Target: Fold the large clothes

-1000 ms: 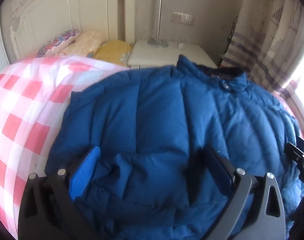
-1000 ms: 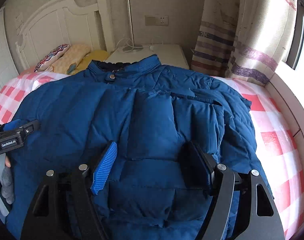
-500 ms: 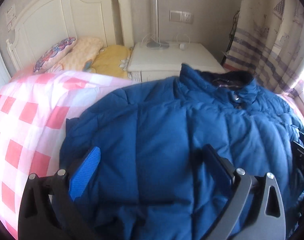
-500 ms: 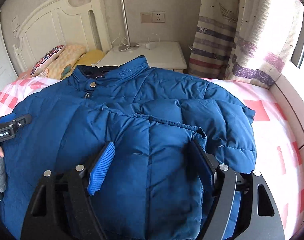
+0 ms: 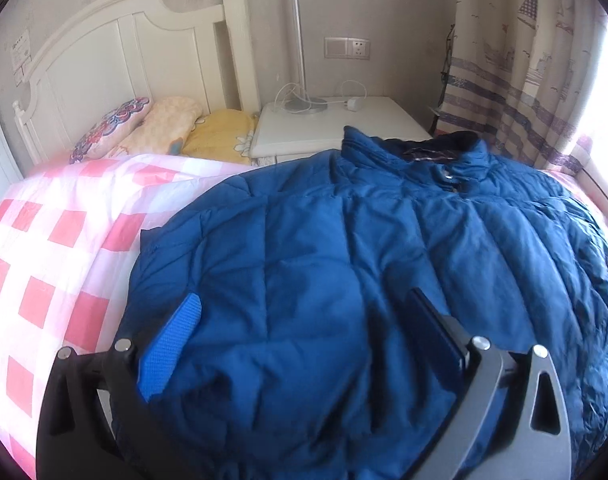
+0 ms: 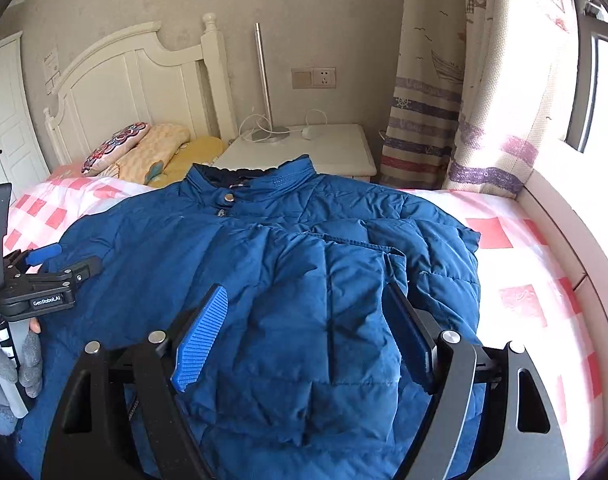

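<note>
Blue padded jacket (image 6: 304, 280) flat on checked bed (image 6: 523, 264), sleeve folded in

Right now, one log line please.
left gripper: open, empty | right gripper: open, empty | jacket: flat on bed, sleeve folded in

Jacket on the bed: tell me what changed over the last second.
Both claws, left and right, drew back from the blue jacket, open and empty throughout. The collar now sits farther away and more of the checked bedspread shows. The jacket stays flat, one sleeve folded across its front.
</note>
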